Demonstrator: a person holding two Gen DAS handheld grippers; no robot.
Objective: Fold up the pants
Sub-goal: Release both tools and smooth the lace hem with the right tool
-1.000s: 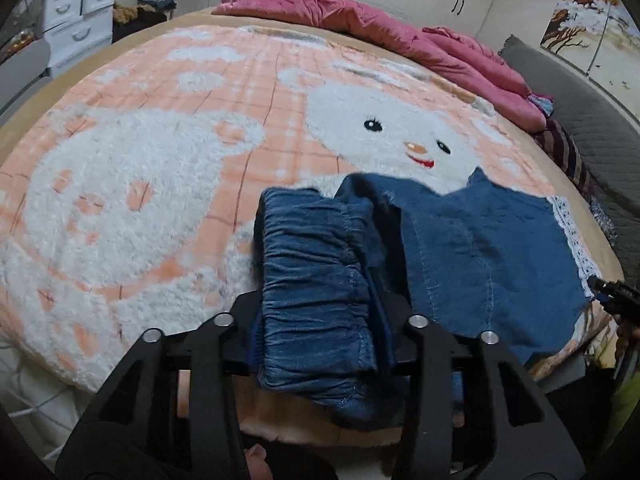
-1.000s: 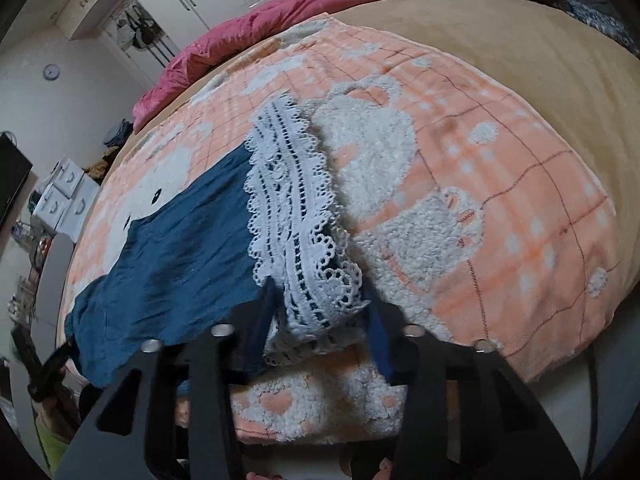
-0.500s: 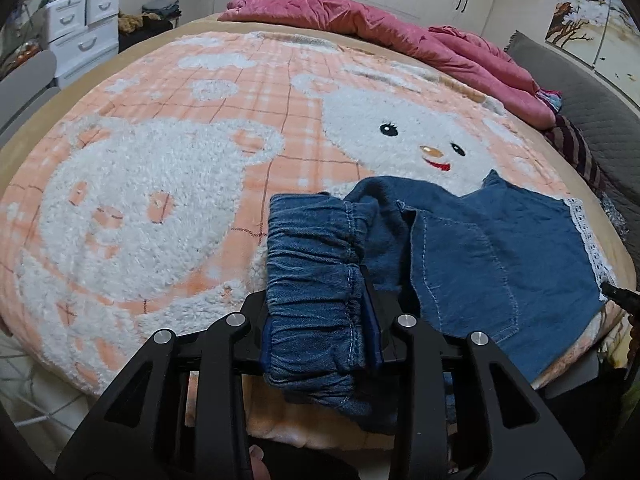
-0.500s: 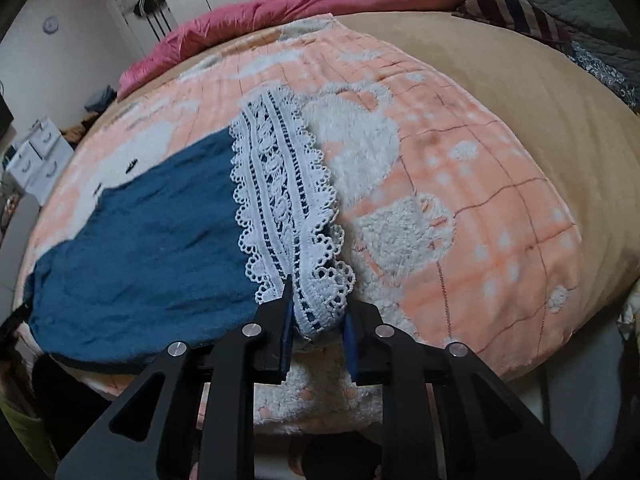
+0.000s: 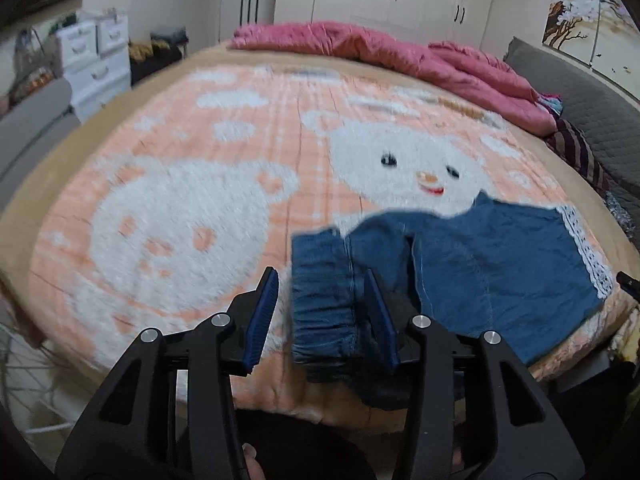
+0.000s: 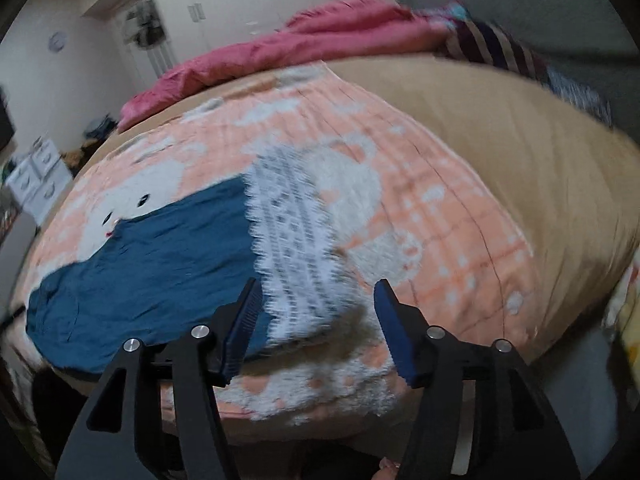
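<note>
Blue denim pants (image 5: 480, 272) with a white lace hem (image 5: 588, 248) lie flat near the bed's front edge. In the left wrist view the gathered elastic waistband (image 5: 324, 300) lies between the fingers of my left gripper (image 5: 320, 312), which is open and not pinching it. In the right wrist view the pants (image 6: 160, 256) spread to the left and the lace hem (image 6: 296, 256) lies just ahead of my right gripper (image 6: 316, 320), which is open and empty above the hem's near end.
The pants rest on an orange-and-white plush blanket (image 5: 180, 208) with a snowman face. A pink quilt (image 5: 380, 52) is bunched at the far end. White drawers (image 5: 96, 64) stand at the left. A grey sofa (image 5: 580, 92) and striped cloth (image 5: 580, 156) lie at the right.
Both grippers have opened and let go: the left released the waistband, the right released the lace hem. Both have pulled back and lifted a little from the pants.
</note>
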